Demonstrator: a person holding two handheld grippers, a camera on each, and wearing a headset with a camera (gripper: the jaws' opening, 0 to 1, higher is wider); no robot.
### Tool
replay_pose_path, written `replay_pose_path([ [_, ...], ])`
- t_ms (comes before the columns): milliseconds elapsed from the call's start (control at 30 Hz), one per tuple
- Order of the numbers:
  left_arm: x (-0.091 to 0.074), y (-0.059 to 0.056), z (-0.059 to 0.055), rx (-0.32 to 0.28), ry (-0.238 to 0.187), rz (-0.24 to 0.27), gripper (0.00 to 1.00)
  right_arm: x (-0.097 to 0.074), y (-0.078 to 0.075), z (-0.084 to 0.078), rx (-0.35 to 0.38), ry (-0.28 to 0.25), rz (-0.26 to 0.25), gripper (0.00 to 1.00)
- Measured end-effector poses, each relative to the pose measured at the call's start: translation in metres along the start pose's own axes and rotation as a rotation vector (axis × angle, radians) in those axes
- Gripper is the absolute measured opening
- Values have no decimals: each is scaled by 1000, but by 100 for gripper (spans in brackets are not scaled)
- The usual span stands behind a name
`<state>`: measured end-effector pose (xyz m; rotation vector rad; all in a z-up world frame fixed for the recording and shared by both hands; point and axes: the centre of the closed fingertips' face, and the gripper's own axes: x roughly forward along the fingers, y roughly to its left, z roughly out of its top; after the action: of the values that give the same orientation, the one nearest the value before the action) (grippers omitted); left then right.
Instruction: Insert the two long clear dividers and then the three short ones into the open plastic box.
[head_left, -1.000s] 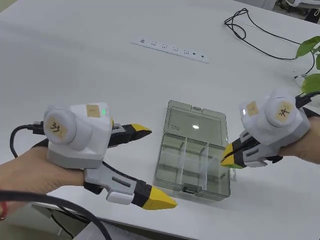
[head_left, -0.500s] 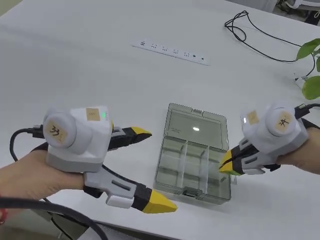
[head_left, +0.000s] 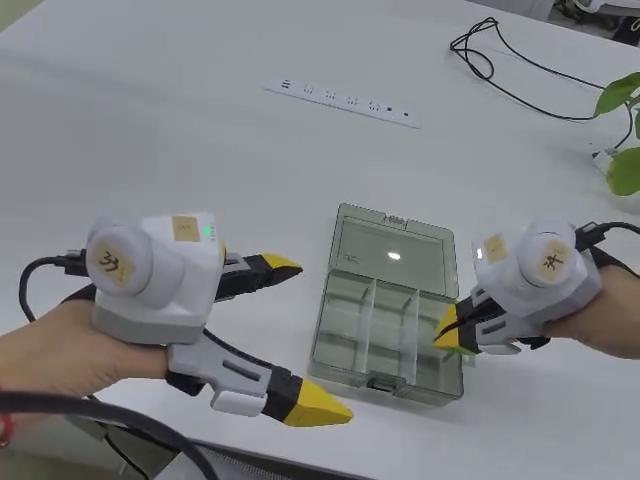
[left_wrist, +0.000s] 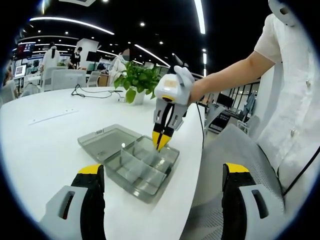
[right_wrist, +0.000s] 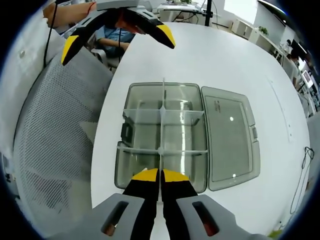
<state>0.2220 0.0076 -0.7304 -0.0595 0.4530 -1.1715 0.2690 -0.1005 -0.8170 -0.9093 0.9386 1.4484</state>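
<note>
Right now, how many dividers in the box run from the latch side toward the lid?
2. The near divider lies just ahead of the right tongs; the far divider lies beyond it, toward the left tongs. Clear plastic may hide another.

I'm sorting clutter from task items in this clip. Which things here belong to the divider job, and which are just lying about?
Job in hand:
open plastic box
fitted dividers standing in it
clear divider, pinched in the right gripper
left gripper, jaws wide apart

Lying about:
power strip
black cable
plant
</note>
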Motion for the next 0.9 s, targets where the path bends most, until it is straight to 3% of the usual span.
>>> replay_pose_path([
  [900, 0, 0, 1, -5, 1, -1, 100, 3, -2, -4, 15, 4, -19, 6],
])
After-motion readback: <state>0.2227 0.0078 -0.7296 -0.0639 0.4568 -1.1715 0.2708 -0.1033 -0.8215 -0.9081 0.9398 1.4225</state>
